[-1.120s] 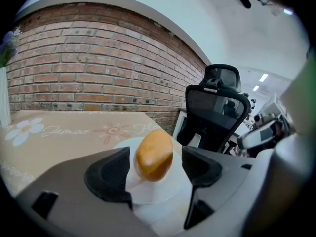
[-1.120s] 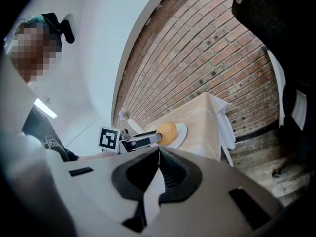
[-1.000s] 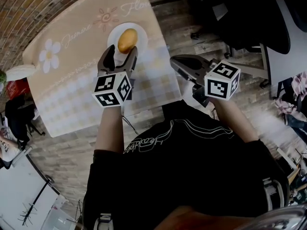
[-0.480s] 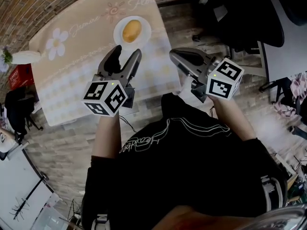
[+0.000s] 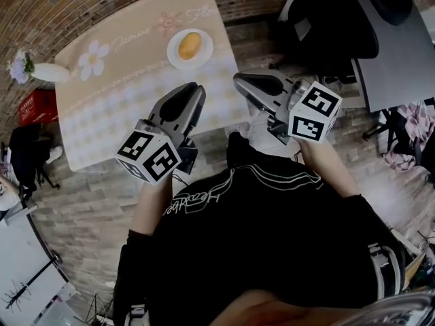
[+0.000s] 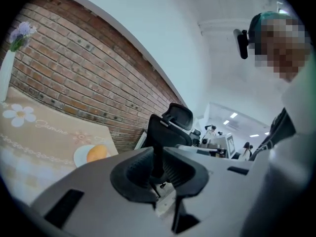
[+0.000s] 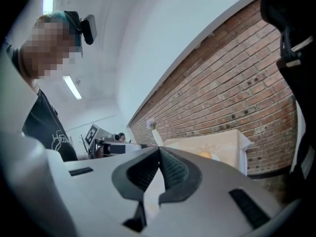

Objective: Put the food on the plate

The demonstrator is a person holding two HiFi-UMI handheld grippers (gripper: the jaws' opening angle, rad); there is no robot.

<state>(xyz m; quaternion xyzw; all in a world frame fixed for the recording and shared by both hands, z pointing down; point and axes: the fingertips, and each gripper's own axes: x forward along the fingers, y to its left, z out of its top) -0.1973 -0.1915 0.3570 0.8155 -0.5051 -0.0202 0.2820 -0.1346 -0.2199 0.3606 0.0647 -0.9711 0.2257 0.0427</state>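
A yellow-orange piece of food [image 5: 189, 45] lies on a small white plate [image 5: 178, 55] at the far right of a table [image 5: 115, 107] with a flower-print cloth. In the left gripper view the food [image 6: 97, 153] and the plate [image 6: 80, 157] lie far ahead. My left gripper [image 5: 193, 87] hangs above the table's near edge, well back from the plate. Its jaws have just been closing, down to a thin slit, with nothing between them [image 6: 157, 154]. My right gripper [image 5: 238, 79] is raised beside the table's right corner, shut and empty [image 7: 159, 149].
A white vase with purple flowers [image 5: 30, 70] stands at the table's far left corner. A red object [image 5: 37, 104] sits on the floor beside it. A black office chair [image 5: 340, 26] stands to the right of the table, and a brick wall runs behind it.
Both grippers have drawn back from the plate and risen. The left jaws, wide open near the food before, have come together empty. The food stays on the plate.
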